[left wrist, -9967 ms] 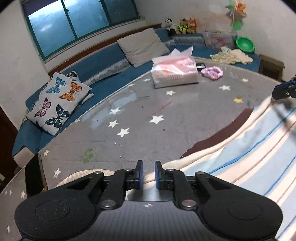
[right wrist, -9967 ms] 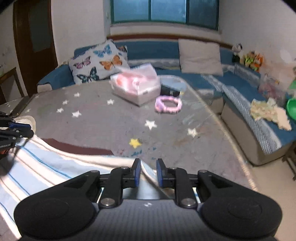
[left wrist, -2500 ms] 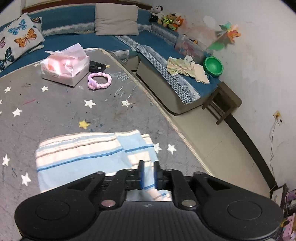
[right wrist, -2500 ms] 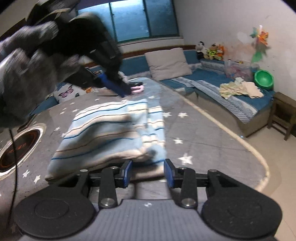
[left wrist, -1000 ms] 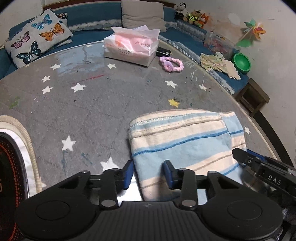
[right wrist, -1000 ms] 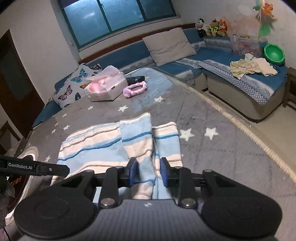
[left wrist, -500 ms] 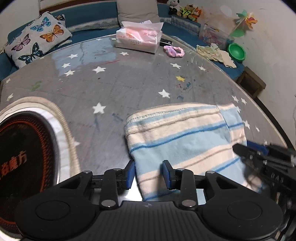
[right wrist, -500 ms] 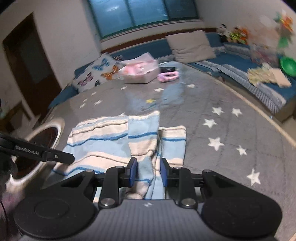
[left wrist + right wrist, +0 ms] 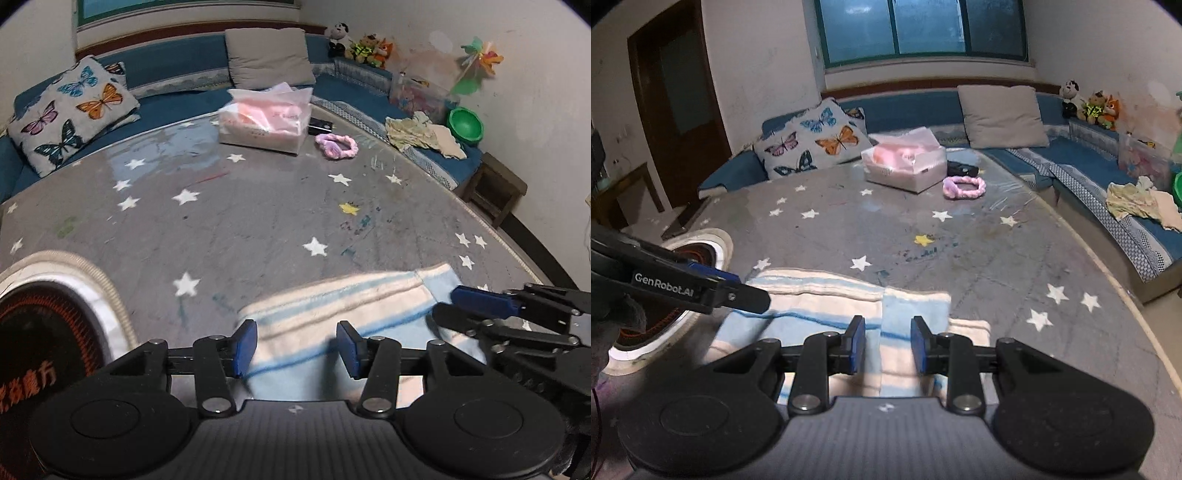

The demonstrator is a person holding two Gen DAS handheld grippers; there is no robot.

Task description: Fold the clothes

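Note:
A folded blue-and-cream striped garment (image 9: 343, 306) lies flat on the grey star-patterned table (image 9: 258, 206), near its front edge. It also shows in the right wrist view (image 9: 827, 306). My left gripper (image 9: 297, 345) is open over the garment's near left part, its jaws wide apart with cloth showing between them. My right gripper (image 9: 888, 341) is open over the garment's near right part. The right gripper also shows at the right of the left wrist view (image 9: 476, 310), and the left gripper at the left of the right wrist view (image 9: 746, 291).
A pink tissue pack (image 9: 264, 118), a black remote (image 9: 319, 126) and a pink scrunchie (image 9: 337, 144) lie at the table's far side. A round induction hob (image 9: 40, 332) is set in the table at left. A blue sofa with cushions (image 9: 74, 110) curves behind.
Both grippers have opened wider and moved back toward the garment's near edge. The garment lies still on the table.

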